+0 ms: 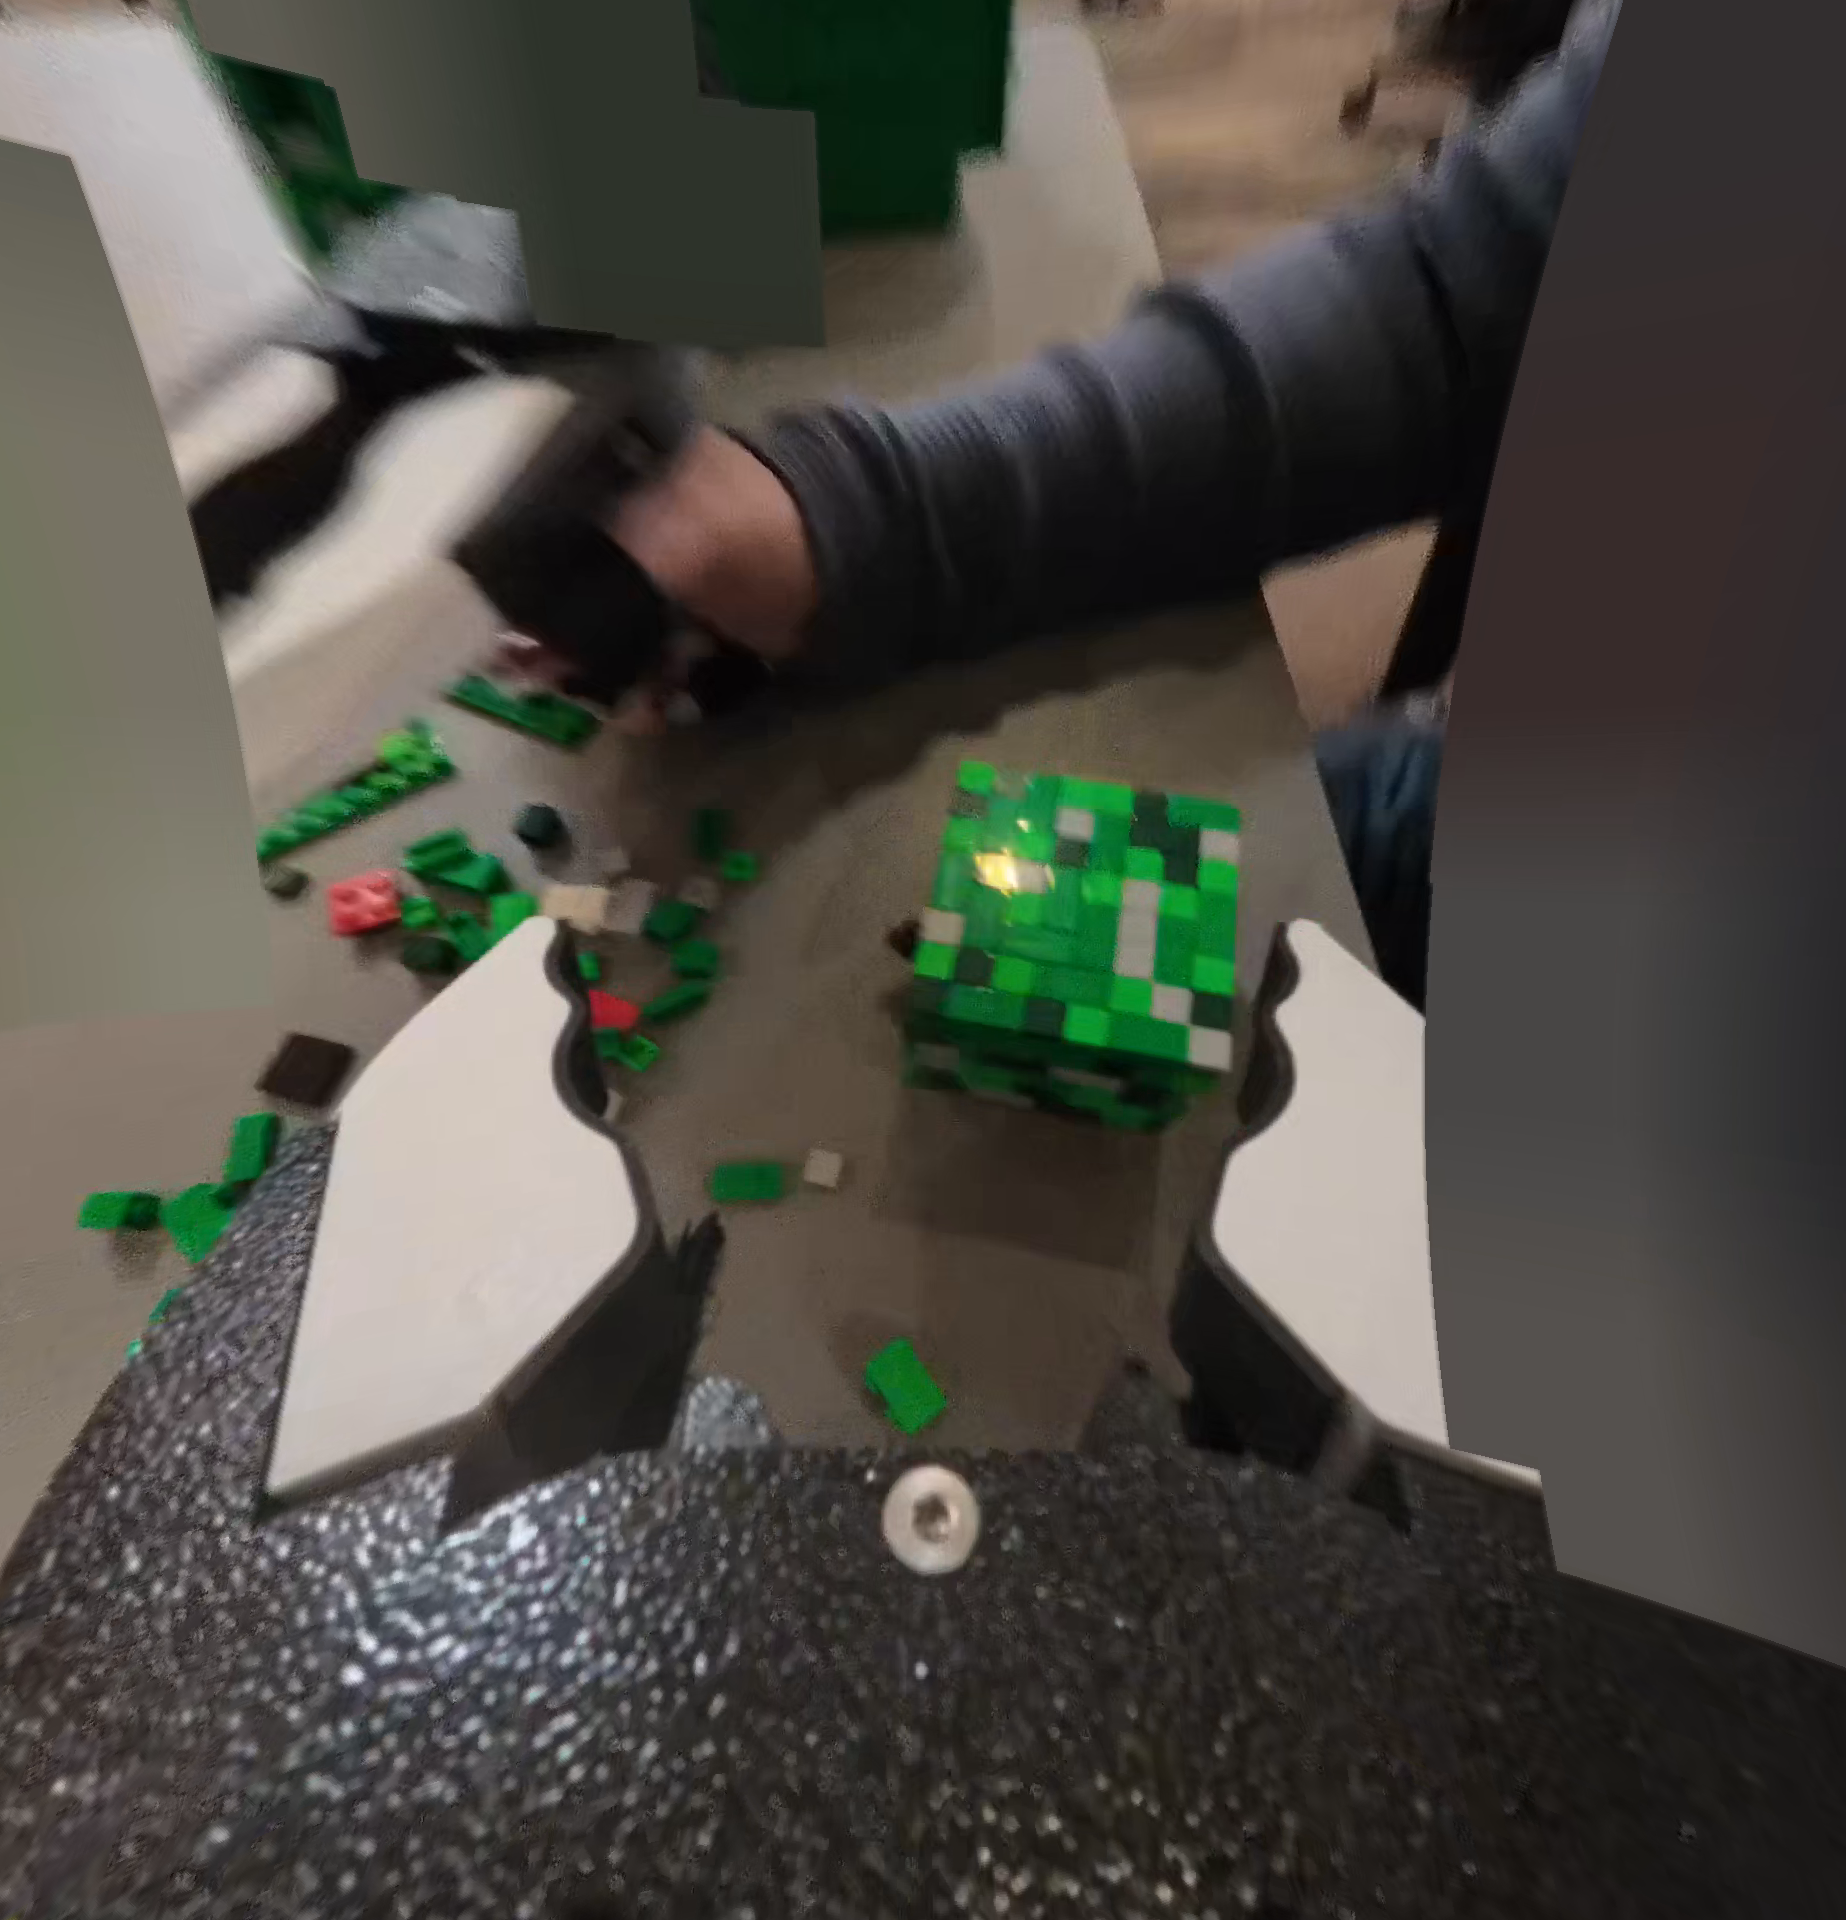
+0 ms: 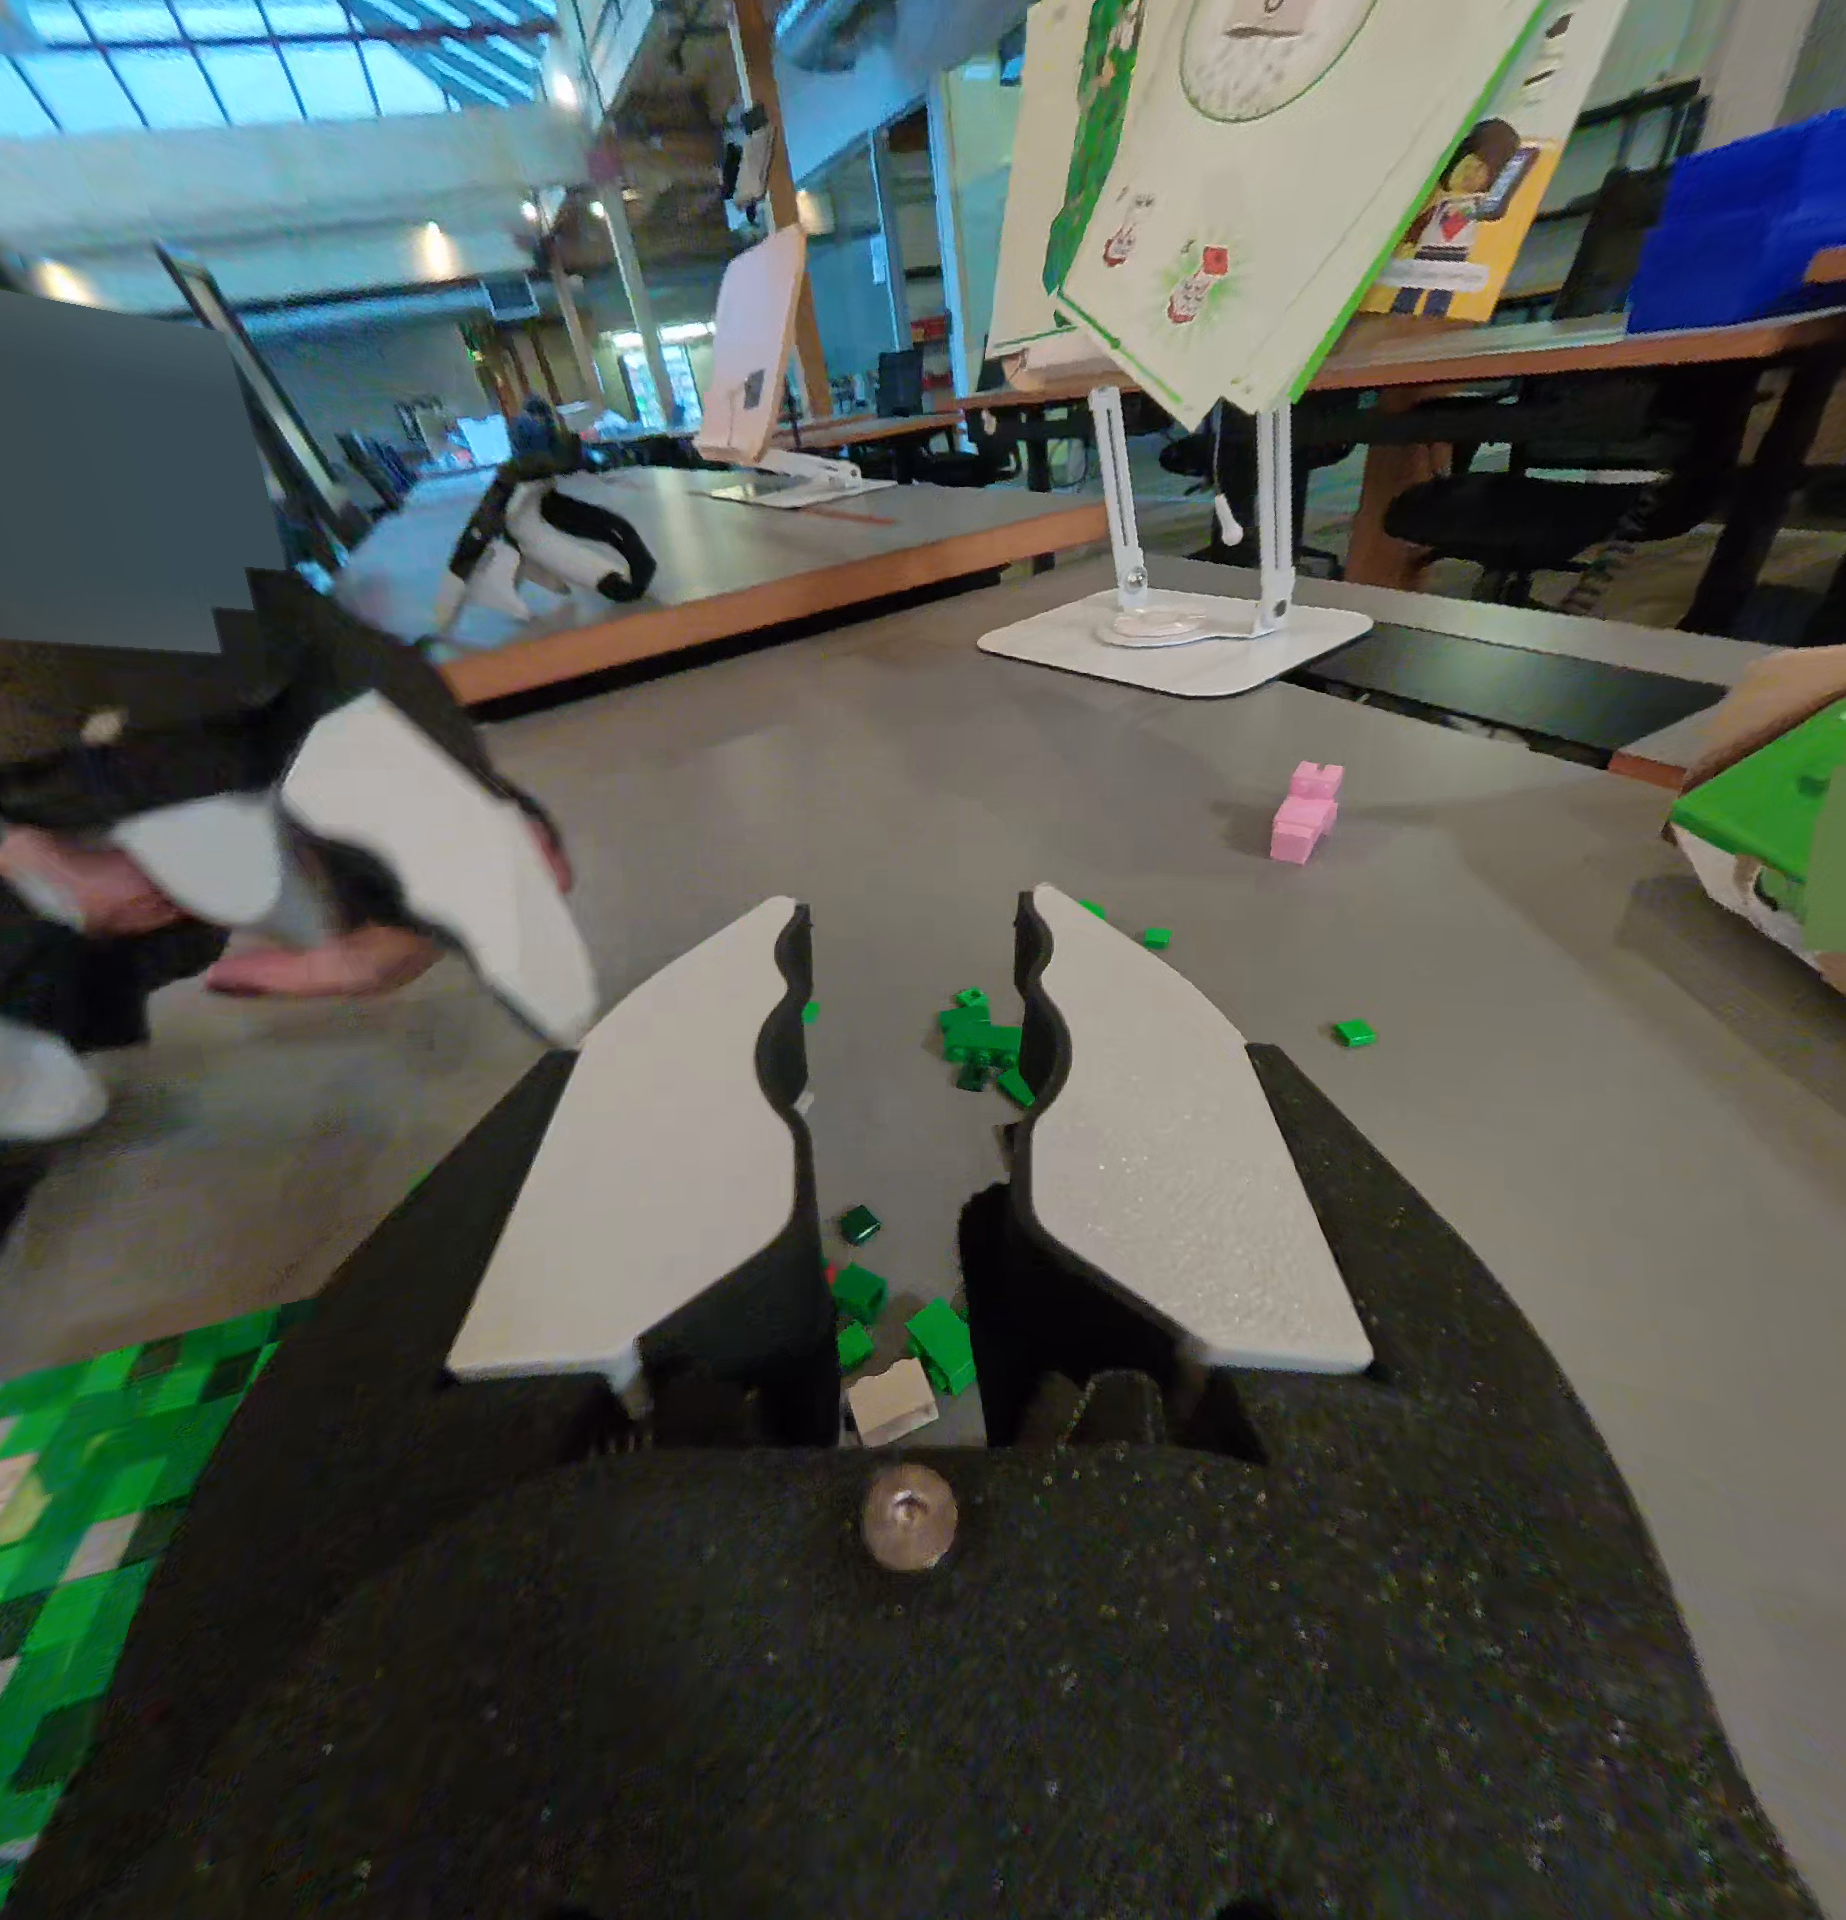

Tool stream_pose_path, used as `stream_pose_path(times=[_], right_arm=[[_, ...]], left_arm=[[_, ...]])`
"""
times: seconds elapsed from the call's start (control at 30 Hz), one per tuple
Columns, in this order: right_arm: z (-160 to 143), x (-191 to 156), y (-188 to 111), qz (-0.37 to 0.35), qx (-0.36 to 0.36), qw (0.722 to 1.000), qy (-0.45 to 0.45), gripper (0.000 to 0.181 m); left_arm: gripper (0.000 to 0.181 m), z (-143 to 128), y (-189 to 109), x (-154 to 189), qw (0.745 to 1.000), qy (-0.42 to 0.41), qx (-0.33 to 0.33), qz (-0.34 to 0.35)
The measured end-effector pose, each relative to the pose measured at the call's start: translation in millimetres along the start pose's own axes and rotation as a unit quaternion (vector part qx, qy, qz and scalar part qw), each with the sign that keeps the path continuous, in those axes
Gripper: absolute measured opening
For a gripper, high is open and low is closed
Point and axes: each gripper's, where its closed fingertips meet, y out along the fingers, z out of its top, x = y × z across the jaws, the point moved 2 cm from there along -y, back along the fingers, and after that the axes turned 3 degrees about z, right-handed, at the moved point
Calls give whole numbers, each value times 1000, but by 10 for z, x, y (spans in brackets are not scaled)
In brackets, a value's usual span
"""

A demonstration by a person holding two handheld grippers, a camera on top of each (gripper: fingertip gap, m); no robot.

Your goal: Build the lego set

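Left gripper (image 1: 919,971): spread wide, empty — mottled green brick cube (image 1: 1080,935) at one o'clock.
Right gripper (image 2: 914,920): parted, empty.
Pick: small loose green bricks (image 2: 976,1039) at twelve — best pinched singly, squarely.

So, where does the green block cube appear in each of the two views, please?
Left wrist view: the green block cube stands right of centre on the grey table, between the fingertips of the open left gripper.
Right wrist view: only its corner shows, at the bottom left edge.
Shared landmark: the loose green bricks scattered on the table.
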Motion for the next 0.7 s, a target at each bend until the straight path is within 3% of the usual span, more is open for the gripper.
stream_pose_path(times=[0.07,0.2,0.23,0.27,0.37,0.47,0.57,0.7], right_arm=[[2,8,-18,7,6,1000,17,40],[10,-53,-71,30,3,999,11,51],[20,-121,-77,57,-3,998,6,52],[23,-223,-102,96,-10,995,-1,52],[14,-410,-200,165,-47,985,-11,66],[25,-482,-282,202,-67,977,6,83],[-103,-487,-265,215,-112,970,29,98],[-426,-515,-176,220,-190,957,13,109]], left_arm=[[126,-138,140,165,996,41,-75,-7],[117,-387,384,283,978,117,-174,13],[98,-414,412,236,974,136,-180,35],[90,-381,426,251,977,133,-162,30],[88,-369,391,109,984,98,-139,57],[87,-231,204,-217,995,-28,-40,90],[86,-155,8,-488,988,-129,40,72],[86,-152,-12,-603,987,-154,45,24]])
